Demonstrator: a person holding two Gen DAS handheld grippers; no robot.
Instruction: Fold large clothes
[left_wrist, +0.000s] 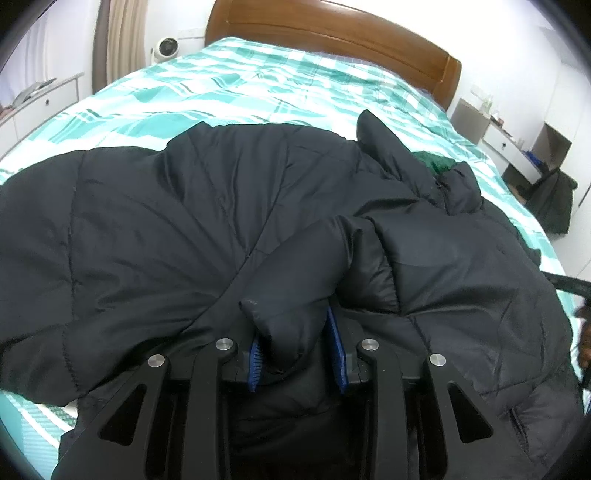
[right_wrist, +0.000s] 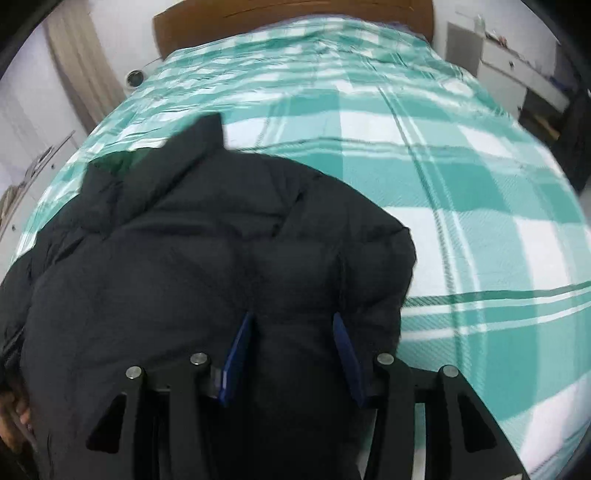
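A large black puffer jacket (left_wrist: 177, 229) lies bunched on the bed; it also fills the lower left of the right wrist view (right_wrist: 207, 251). My left gripper (left_wrist: 295, 332) is shut on a thick fold of the jacket, which bulges between its blue pads (left_wrist: 338, 350). My right gripper (right_wrist: 291, 339) is shut on another thick part of the jacket, its blue pads (right_wrist: 236, 354) spread by the padding. A green lining (left_wrist: 436, 162) shows near the jacket's collar.
The bed has a teal-and-white plaid cover (right_wrist: 461, 177) and a wooden headboard (left_wrist: 332, 33). A white fan (left_wrist: 166, 48) stands at the bed's far left. White cabinets (left_wrist: 517, 144) stand to the right, a desk (left_wrist: 37, 99) to the left.
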